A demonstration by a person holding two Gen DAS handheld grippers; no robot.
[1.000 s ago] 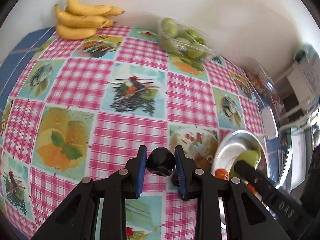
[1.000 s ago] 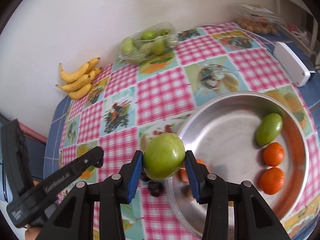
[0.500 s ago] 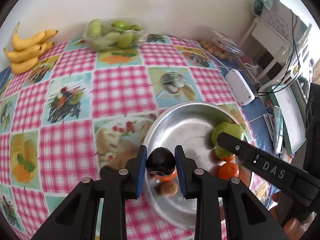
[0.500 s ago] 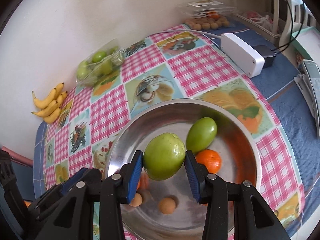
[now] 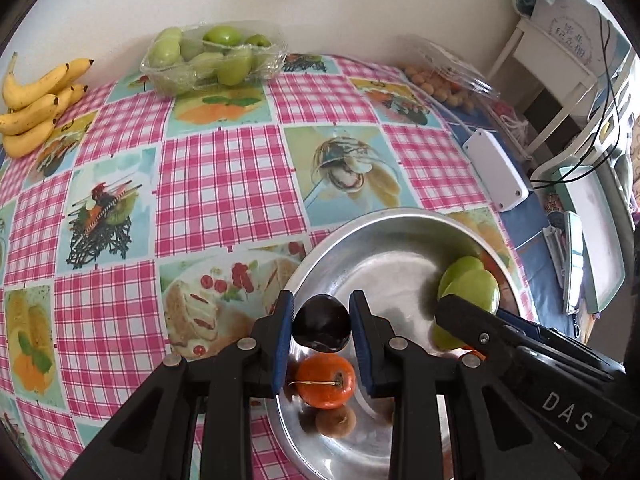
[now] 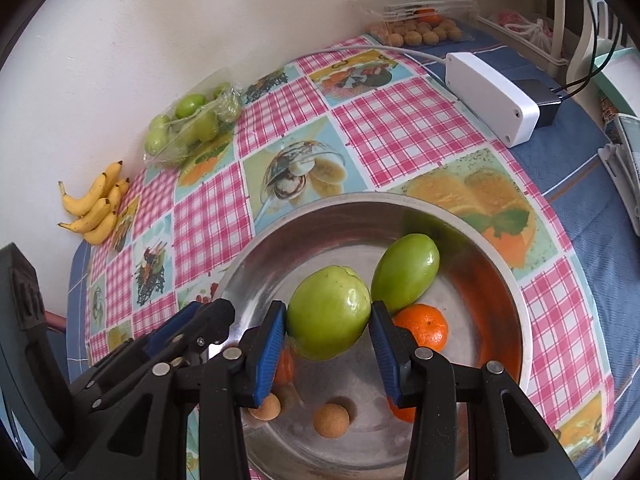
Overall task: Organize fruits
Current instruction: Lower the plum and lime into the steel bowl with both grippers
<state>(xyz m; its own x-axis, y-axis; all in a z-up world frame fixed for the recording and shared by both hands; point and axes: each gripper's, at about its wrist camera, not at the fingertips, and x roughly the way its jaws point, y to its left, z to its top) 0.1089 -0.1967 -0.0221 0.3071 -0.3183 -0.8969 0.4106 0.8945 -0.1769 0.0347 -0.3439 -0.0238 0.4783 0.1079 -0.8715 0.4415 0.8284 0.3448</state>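
My left gripper (image 5: 322,330) is shut on a dark plum (image 5: 322,328) and holds it over the near left part of the steel bowl (image 5: 384,216). My right gripper (image 6: 328,320) is shut on a round green fruit (image 6: 328,312) and holds it over the middle of the same bowl (image 6: 520,320). In the bowl lie an oval green fruit (image 6: 404,272), tangerines (image 6: 424,326) and small brown fruits (image 6: 331,420). The right gripper also shows in the left wrist view (image 5: 472,312), with its green fruit (image 5: 474,292).
A bunch of bananas (image 5: 32,104) lies at the far left by the wall. A clear pack of green fruits (image 5: 208,56) and a clear box of small brown fruits (image 5: 440,76) stand at the back. A white power box (image 6: 490,98) lies right of the bowl.
Both grippers have moved forward and lower over the bowl, each still holding its fruit. The view has swung from the tablecloth onto the bowl.
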